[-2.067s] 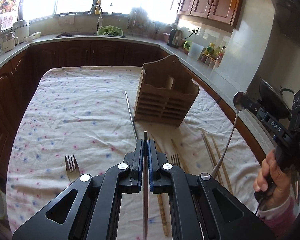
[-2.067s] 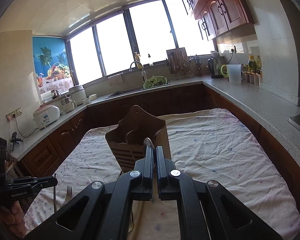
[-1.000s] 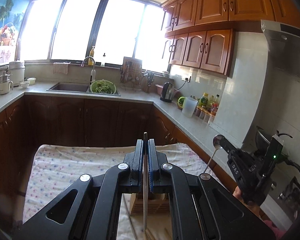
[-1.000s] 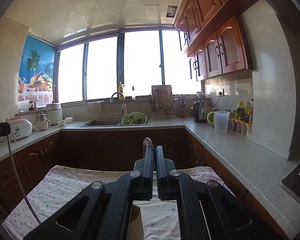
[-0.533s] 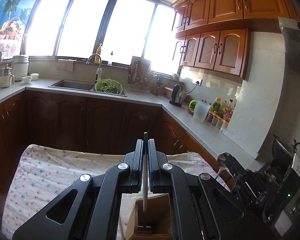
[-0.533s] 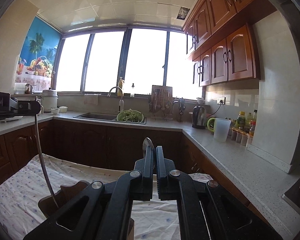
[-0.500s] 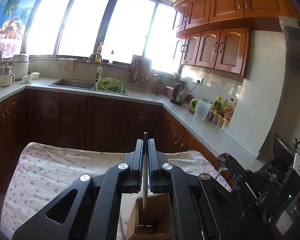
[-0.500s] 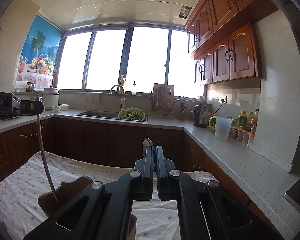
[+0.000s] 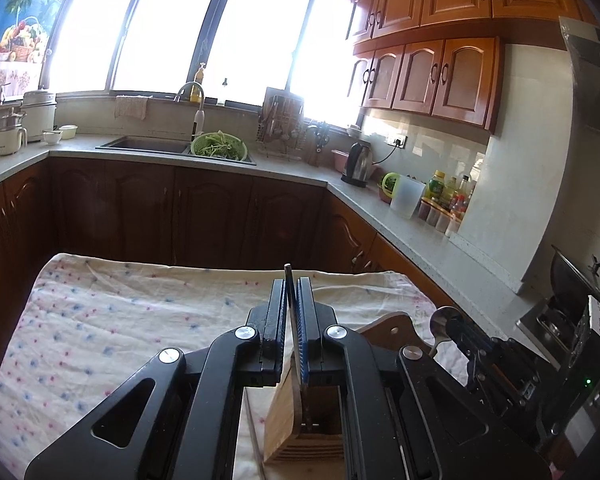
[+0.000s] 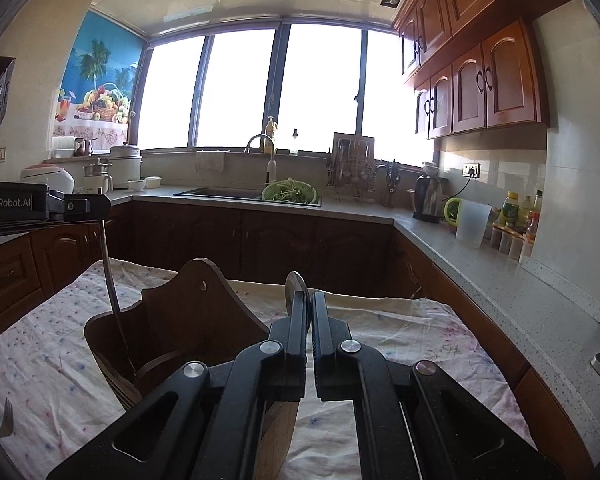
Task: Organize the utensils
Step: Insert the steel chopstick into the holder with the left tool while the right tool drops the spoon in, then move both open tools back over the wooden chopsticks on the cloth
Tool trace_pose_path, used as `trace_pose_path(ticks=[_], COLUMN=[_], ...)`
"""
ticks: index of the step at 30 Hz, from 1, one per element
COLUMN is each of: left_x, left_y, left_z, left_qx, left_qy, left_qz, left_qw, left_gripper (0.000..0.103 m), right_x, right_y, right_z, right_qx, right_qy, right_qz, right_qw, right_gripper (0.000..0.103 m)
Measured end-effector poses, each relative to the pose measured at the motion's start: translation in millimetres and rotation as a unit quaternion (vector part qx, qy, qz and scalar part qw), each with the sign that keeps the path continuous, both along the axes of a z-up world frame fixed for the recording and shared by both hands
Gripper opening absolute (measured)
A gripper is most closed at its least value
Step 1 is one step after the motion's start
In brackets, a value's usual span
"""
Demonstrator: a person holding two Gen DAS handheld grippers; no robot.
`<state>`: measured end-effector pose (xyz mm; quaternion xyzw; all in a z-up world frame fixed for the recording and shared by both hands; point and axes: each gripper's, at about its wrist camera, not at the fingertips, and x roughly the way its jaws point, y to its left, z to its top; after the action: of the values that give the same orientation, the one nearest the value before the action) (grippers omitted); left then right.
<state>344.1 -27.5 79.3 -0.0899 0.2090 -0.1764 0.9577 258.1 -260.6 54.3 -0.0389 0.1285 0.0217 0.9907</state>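
My left gripper (image 9: pixel 291 284) is shut on a thin metal chopstick (image 9: pixel 296 364) that hangs down into the wooden utensil holder (image 9: pixel 292 432) right below it. In the right wrist view the left gripper (image 10: pixel 96 204) shows at the left, with the chopstick (image 10: pixel 114 292) dipping into the holder (image 10: pixel 188 312). My right gripper (image 10: pixel 309 300) is shut on a metal spoon (image 10: pixel 294 284), bowl up, over the holder's right side. It also shows in the left wrist view (image 9: pixel 456 330), holding the spoon (image 9: pixel 440 322).
The holder stands on a table with a dotted white cloth (image 9: pixel 120 320). A fork (image 10: pixel 6 416) lies on the cloth at the left. Another metal chopstick (image 9: pixel 256 444) lies beside the holder. Dark cabinets and a counter (image 10: pixel 500 280) surround the table.
Both grippers have come down toward the holder. The chopstick now reaches deeper into the holder's compartment, and the spoon sits closer above it.
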Motion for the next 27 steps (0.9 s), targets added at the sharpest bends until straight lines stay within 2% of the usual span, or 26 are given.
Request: trace_pose_path(ticks=[11,13,14,17,26,27], left_x=[-1,-1,-1,-5,-23,-25], left_y=[0,-1,-2,-4,5,7], left_z=[0,0,-1,-1,-1,-2], left_qx=[0.004,0.008,0.01,0.012,0.01,0.01], left_qy=[0.017,0.023,0.027,0.031,0.037,0.039], left_qz=[-0.002,-0.006,-0.008,-0.013,0.002,0.006], left_qw=[0.9998,0.9997,0.9996,0.9994,0.9993,0.9992], left_gripper=[0.005,0.007,0.008,0.022,0.05,0.055], right_x=[2,2,1,-2,-15,-18], right_y=[-10,-11,-12,-15,-36,-39], right_z=[3,4,5,7,14,14], right_qx=[0.039,0.046,0.05,0.062,0.103,0.107], right_qy=[0.026,0.03,0.033,0.034,0.041,0.042], right_qz=[0.015,0.017,0.02,0.023,0.009,0.007], right_qw=[0.999,0.998,0.998,0.997,0.994,0.993], right_gripper=[0.005,0.006,0.011,0.036,0.037,0.038])
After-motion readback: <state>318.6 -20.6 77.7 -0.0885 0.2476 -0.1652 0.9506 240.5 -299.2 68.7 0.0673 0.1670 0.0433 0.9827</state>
